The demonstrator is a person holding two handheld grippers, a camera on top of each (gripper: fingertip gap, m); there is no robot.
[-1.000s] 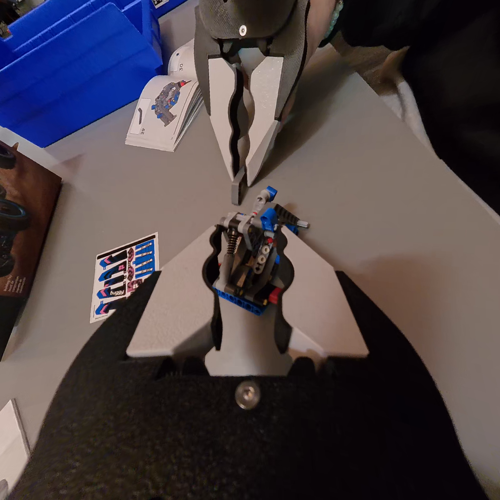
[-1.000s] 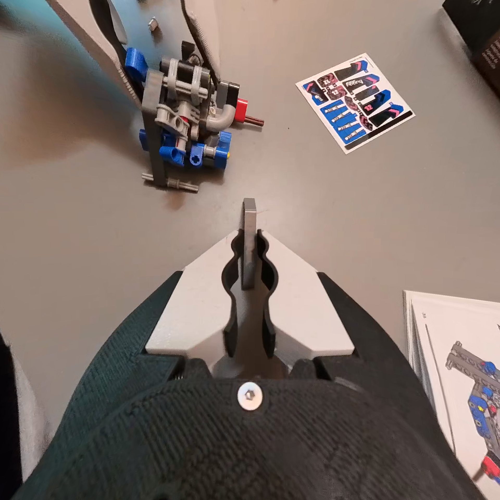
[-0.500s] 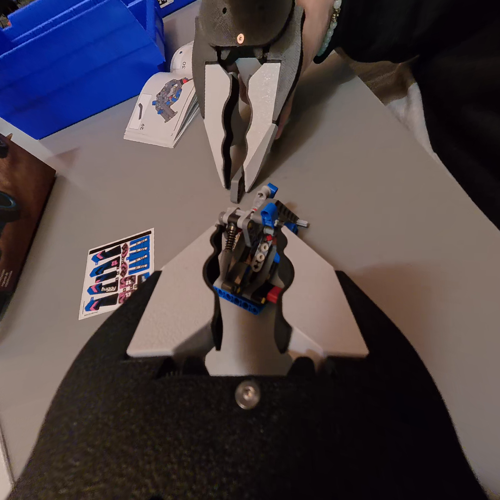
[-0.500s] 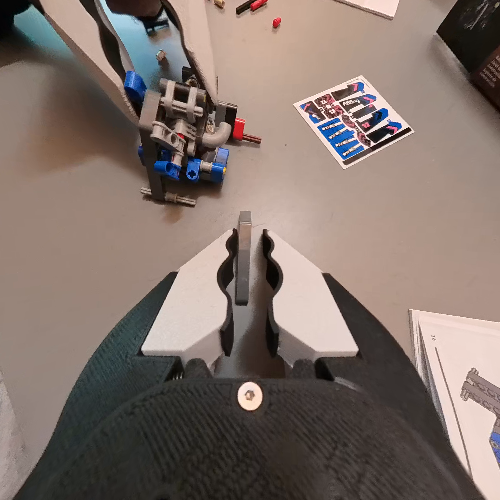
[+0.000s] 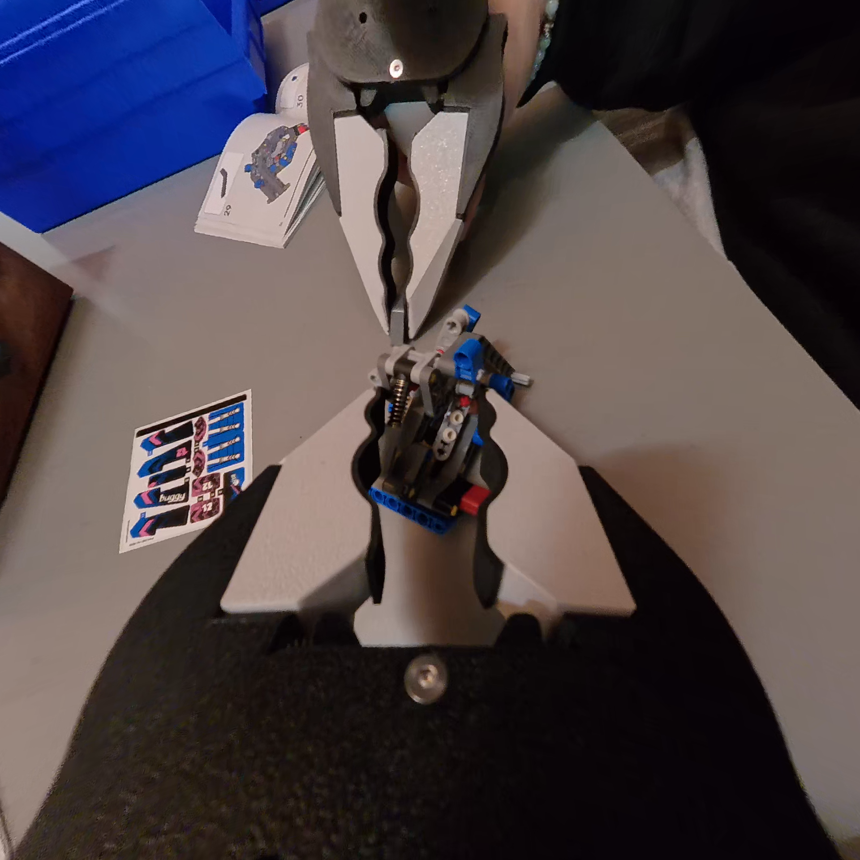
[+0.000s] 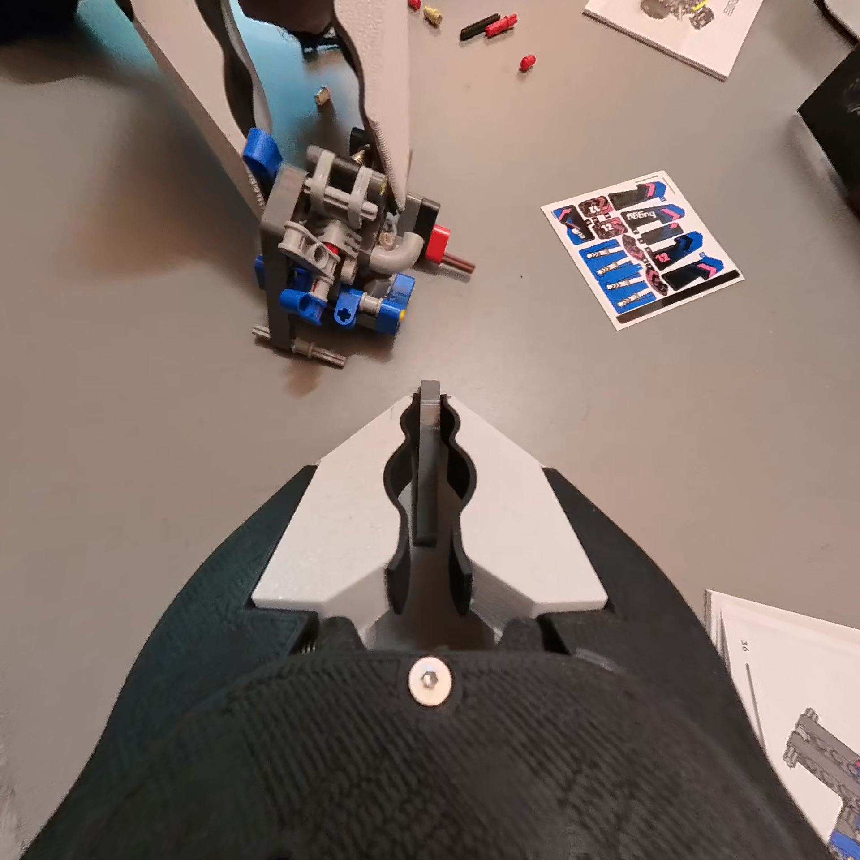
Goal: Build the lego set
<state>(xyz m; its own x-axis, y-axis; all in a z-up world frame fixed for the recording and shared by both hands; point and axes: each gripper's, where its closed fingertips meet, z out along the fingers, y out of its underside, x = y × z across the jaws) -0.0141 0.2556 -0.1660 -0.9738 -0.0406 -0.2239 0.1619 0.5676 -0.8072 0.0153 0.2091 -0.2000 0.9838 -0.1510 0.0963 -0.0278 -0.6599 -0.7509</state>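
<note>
Two grippers faced each other over a grey table [image 5: 651, 372]. Left of centre lay a sticker sheet [image 5: 188, 470]. The left gripper [image 5: 430, 419] was clamped on the partly built lego assembly [image 5: 433, 433], which rested on the table. The right gripper [image 6: 430, 400], just short of it, pinched a flat grey beam [image 6: 428, 460] upright. An open instruction booklet [image 6: 800, 726] lay at far right.

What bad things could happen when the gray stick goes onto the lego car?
The right gripper pinches the gray beam only by its thin edges, so it might twist or slip when pushed. The left gripper holds the lego model at one end, so pushing could tip it. Tiny loose pins nearby could get knocked away.
</note>
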